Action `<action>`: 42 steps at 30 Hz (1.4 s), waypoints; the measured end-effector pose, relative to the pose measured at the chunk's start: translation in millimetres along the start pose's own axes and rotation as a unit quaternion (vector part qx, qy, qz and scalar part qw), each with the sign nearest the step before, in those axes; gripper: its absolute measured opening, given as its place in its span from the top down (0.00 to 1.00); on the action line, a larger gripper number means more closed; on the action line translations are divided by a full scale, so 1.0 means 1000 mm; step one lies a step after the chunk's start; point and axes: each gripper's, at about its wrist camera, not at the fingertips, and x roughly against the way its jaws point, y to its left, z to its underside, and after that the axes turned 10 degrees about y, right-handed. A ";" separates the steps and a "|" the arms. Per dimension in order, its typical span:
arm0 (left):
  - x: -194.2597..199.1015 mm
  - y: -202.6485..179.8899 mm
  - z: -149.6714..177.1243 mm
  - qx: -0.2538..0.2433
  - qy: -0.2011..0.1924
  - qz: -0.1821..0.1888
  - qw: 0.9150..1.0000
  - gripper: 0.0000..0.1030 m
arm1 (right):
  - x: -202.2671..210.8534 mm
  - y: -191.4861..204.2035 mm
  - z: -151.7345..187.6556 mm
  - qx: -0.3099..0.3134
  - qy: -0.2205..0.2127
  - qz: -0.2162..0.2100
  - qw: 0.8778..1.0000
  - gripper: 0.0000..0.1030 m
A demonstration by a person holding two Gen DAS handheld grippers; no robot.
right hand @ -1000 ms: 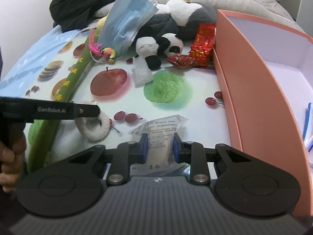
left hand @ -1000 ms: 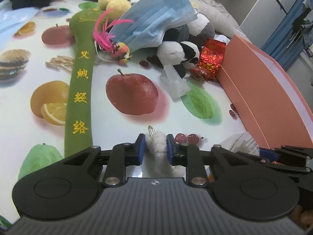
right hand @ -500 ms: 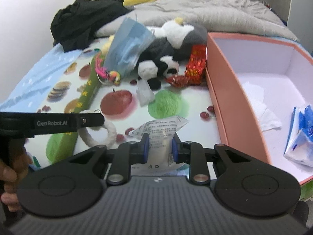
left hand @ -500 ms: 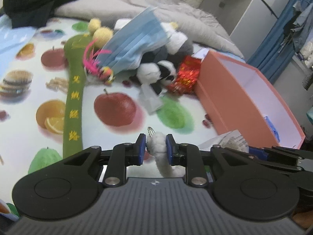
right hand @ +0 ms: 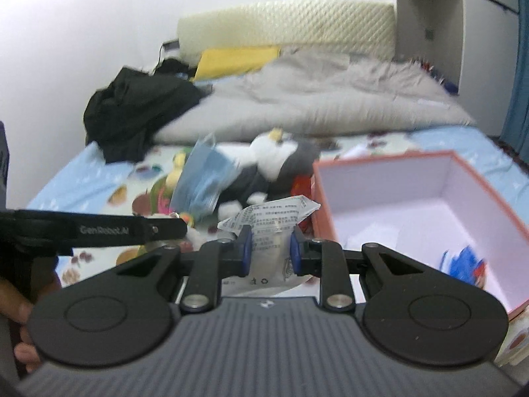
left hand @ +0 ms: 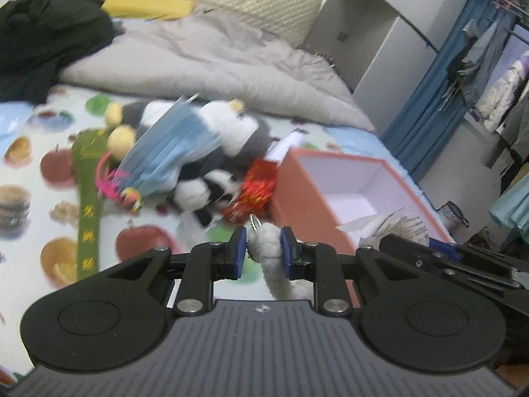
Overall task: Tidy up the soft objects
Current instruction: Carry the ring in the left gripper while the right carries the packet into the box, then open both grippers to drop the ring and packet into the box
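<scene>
— What did the left wrist view show you?

— My left gripper (left hand: 263,251) had its jaws narrowed on a white fuzzy ring (left hand: 268,248) at lower centre, a small metal clasp poking from its top. It looked feather-light and squashy, so I judged a pinch across the rope-like body safest; it sags below the pads. The gripper was tilted downward, pointing over the fruit-print sheet (left hand: 29,178) toward the orange box (left hand: 299,198) at right of centre. The panda plush (left hand: 211,188) and blue face mask (left hand: 172,155) lay mid-frame.

— And the right wrist view?

— My right gripper (right hand: 271,254) was clamped on a crinkly printed sachet (right hand: 269,225) at centre, its top fanning above the pads. I judged it light, slippery and crushable, best held across the middle. It pointed down too, the box's open white interior (right hand: 413,205) at right. At left, the person's hand (right hand: 16,301) held the other gripper's handle.
</scene>
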 end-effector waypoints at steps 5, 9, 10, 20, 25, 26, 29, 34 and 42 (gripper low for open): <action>0.008 -0.039 -0.026 -0.028 -0.023 0.023 0.999 0.75 | 0.023 -0.020 -0.022 -0.002 -0.034 0.018 0.999 0.74; 0.007 -0.076 -0.048 -0.058 -0.036 0.039 0.997 0.75 | 0.039 -0.046 -0.037 -0.013 -0.054 0.050 0.997 0.74; 0.007 -0.086 -0.053 -0.064 -0.036 0.046 0.996 0.75 | 0.042 -0.055 -0.041 -0.021 -0.055 0.054 0.997 0.74; -0.027 -0.179 -0.075 -0.125 -0.018 0.081 0.989 0.75 | 0.050 -0.138 -0.044 -0.087 -0.040 0.089 0.991 0.74; -0.083 -0.194 -0.071 -0.127 0.038 0.073 0.989 0.75 | 0.023 -0.170 -0.029 -0.113 0.002 0.092 0.989 0.74; -0.094 -0.195 -0.069 -0.125 0.051 0.071 0.988 0.75 | 0.016 -0.176 -0.025 -0.118 0.013 0.091 0.989 0.74; -0.121 -0.193 -0.063 -0.111 0.088 0.069 0.987 0.75 | 0.000 -0.188 -0.014 -0.128 0.039 0.084 0.987 0.74; -0.150 -0.196 -0.048 -0.114 0.125 0.054 0.984 0.74 | -0.021 -0.203 0.012 -0.157 0.067 0.079 0.982 0.74; -0.164 -0.196 -0.040 -0.119 0.143 0.052 0.981 0.62 | -0.029 -0.212 0.026 -0.171 0.086 0.075 0.979 0.65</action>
